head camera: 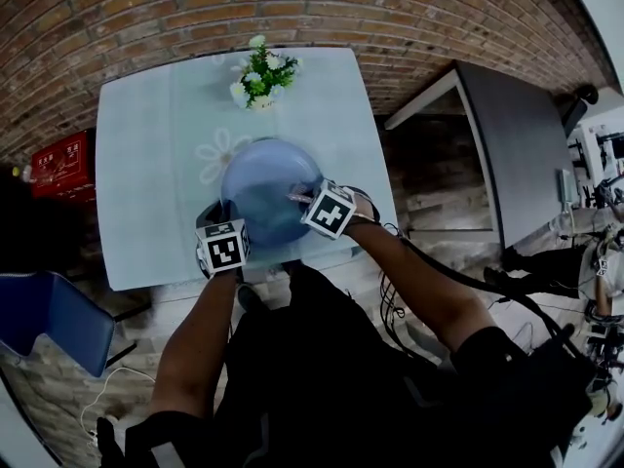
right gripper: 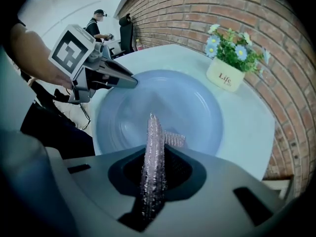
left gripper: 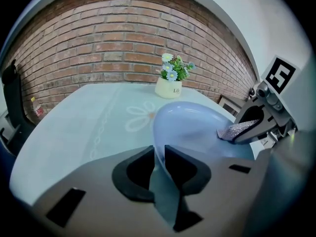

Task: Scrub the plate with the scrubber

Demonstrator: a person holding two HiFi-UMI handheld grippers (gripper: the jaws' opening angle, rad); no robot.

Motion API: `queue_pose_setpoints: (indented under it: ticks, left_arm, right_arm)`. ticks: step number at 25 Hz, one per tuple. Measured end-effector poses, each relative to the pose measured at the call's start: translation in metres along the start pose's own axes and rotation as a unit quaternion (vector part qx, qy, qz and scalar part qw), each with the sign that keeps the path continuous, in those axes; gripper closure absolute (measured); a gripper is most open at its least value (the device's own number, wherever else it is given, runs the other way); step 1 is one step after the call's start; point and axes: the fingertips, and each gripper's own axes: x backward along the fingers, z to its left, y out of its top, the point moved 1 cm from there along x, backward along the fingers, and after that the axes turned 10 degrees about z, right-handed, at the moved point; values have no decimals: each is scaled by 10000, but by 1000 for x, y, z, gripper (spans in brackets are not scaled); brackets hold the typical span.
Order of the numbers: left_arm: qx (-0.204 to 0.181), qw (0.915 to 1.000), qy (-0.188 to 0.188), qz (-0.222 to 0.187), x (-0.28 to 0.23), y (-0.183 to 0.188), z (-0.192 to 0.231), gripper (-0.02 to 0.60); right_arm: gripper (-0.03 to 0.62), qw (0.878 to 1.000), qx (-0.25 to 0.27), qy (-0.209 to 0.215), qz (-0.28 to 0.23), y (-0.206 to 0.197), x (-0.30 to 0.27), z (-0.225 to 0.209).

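Plate point(head camera: 261, 191) at worktop's point(head camera: 146, 164) near edge, rim pinched between left gripper's point(left gripper: 159, 157) jaws; right gripper point(right gripper: 156, 169) clamped on scrubber point(right gripper: 154, 137), tip over plate's inner face.

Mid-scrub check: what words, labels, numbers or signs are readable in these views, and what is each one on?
"Life": on the white flower pot standing on the table.
Red box beside the table: pale print, too blurred to read.
Marker cubes: black-and-white square patterns only, no words or numbers.
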Motion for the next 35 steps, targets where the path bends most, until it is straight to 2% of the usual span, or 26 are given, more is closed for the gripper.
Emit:
queue_pose_setpoints:
  ticks: [7, 10, 15, 19, 23, 28, 35]
  left_arm:
    - [91, 9999, -91, 2, -3, 1, 1, 508]
    - [241, 9996, -162, -44, -2, 1, 1, 509]
    - [232, 9995, -215, -15, -3, 1, 1, 508]
    - [427, 9979, -480, -127, -2, 2, 1, 508]
    - [341, 9964, -704, -311, 6, 5, 0, 506]
    - [536, 9945, -783, -437, 21, 1, 1, 497]
    - [684, 9943, -725, -381, 30, -10, -2, 497]
  right_arm:
    - [533, 9974, -469, 540, -120, 2, 2, 26]
    - [533, 9969, -572, 482, -257, 1, 6, 27]
    - [533, 9959, -682, 477, -362, 3, 10, 27]
    - [533, 9946, -704, 597, -478, 4, 15, 32]
    - [533, 9925, -762, 495, -813, 12, 21, 19]
    - [533, 9840, -1090, 578, -1286, 34, 30, 4]
    - [533, 9792, -915, 455, -1751, 82, 31, -13]
